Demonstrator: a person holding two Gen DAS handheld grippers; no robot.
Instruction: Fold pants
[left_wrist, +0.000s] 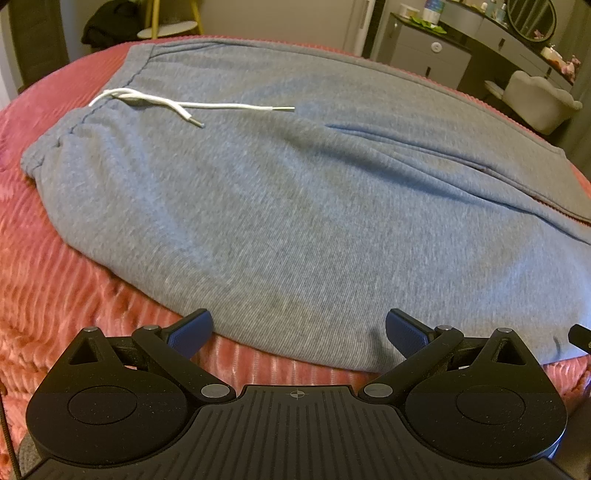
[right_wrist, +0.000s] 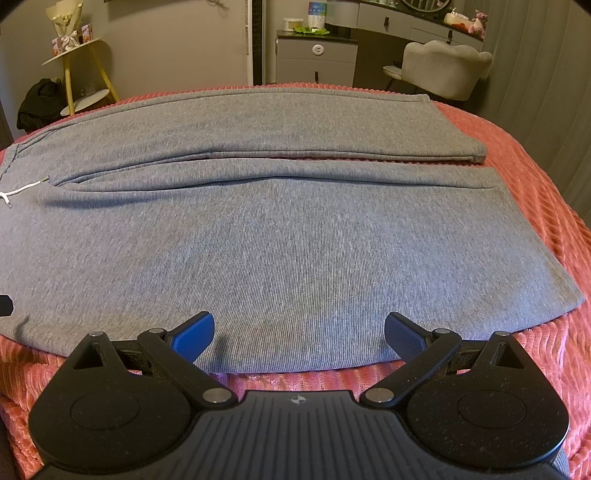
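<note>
Both the left claw (left_wrist: 298, 334) and right claw (right_wrist: 298, 334) are spread apart at the pants' (right_wrist: 288, 251) 6 o'clock hem; bedspread (right_wrist: 535, 206) could be pinched too.

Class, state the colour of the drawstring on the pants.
White drawstring on grey pants; clearest in the left wrist view.

a bed with a ribbed coral-pink bedspread (right_wrist: 535, 206) fills the foreground. behind it stand plain grey-beige walls, a grey drawer cabinet (right_wrist: 316, 61), a pale upholstered chair (right_wrist: 443, 68) at a grey vanity with a round mirror (left_wrist: 532, 18), and a yellow-legged shelf stand (right_wrist: 79, 70) by dark clothing (right_wrist: 38, 101).
</note>
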